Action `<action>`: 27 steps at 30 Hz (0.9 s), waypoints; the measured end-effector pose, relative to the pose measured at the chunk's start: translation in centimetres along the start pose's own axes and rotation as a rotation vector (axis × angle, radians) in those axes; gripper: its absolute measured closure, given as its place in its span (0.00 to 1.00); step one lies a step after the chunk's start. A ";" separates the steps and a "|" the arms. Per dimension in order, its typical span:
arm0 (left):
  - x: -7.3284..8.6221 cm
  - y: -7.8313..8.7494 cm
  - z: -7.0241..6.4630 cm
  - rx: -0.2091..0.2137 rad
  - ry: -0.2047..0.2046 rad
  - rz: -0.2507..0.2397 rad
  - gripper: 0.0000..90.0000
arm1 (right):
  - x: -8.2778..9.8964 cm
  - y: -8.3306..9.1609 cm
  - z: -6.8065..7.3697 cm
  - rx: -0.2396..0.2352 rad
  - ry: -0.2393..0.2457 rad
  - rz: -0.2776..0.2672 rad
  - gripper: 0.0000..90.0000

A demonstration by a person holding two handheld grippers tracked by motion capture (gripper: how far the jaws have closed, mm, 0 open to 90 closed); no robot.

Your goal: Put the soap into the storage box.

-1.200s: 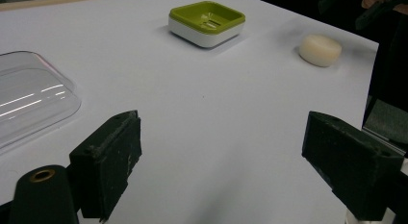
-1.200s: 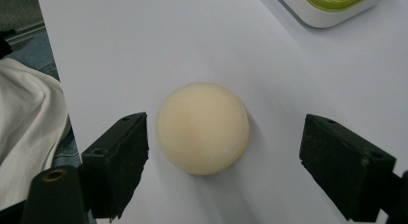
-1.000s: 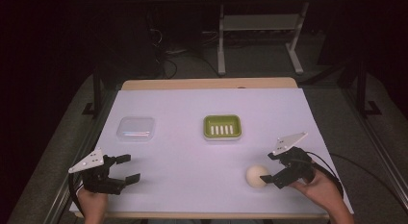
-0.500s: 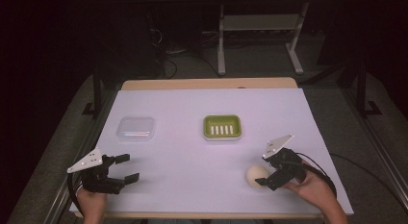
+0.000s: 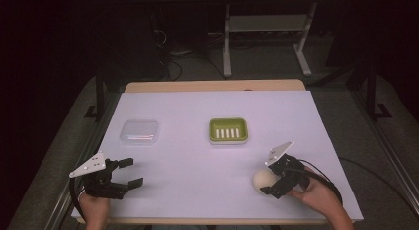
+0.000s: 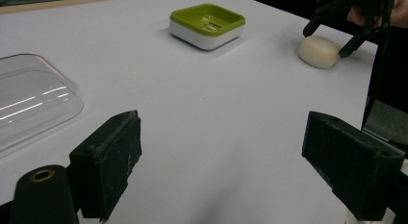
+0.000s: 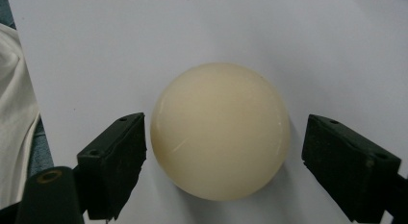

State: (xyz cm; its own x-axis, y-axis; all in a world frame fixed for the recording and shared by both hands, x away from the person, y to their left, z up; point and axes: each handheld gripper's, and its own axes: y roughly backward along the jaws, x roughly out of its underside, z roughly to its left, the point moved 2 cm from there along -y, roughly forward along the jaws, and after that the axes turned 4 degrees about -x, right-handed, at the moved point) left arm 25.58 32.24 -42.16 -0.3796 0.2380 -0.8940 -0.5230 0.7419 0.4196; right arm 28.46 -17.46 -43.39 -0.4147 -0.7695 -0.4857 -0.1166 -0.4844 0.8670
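Note:
A cream, rounded bar of soap lies on the white table cover near the front right. My right gripper is open with a jaw on each side of the soap and a small gap to each. In the left gripper view the soap shows far off with the right gripper's fingers around it. A green soap dish with a slotted floor sits mid-table. A clear plastic lid lies left of the dish. My left gripper stands open over bare cover at the front left.
The white cover spans a wooden table whose far edge shows. A white cloth shows at the left of the right gripper view. Dark floor, cables and a metal stand lie beyond the table.
My right gripper has moved leftward and down until its open jaws straddle the soap. The left gripper has stayed put.

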 end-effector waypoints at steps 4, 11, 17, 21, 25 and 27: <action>0.0 0.0 0.0 0.000 0.000 0.000 0.14 | -0.1 -0.5 0.0 -0.006 -0.002 0.009 0.17; 0.0 0.0 0.0 0.003 -0.004 0.001 0.15 | -0.2 -1.1 0.1 -0.001 0.010 0.033 0.17; 0.0 -0.1 0.0 0.003 -0.007 0.001 0.15 | -0.3 -1.3 0.2 0.006 0.013 0.039 0.17; -0.1 -0.1 0.0 0.003 -0.006 0.000 0.14 | -0.3 -1.5 0.2 0.009 0.021 0.047 0.17; -0.1 -0.1 0.0 0.002 -0.008 0.000 0.14 | -0.3 -1.6 0.2 0.017 0.026 0.056 0.17; -0.1 0.0 -0.1 -0.003 -0.010 -0.007 0.15 | -0.3 -1.7 0.3 0.018 0.029 0.059 0.17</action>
State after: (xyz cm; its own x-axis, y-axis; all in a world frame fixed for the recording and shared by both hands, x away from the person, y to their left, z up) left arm 25.56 32.17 -42.05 -0.3680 0.2387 -0.8987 -0.5279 0.7419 0.4133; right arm 28.57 -16.29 -44.63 -0.3947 -0.8083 -0.4368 -0.1091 -0.4308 0.8958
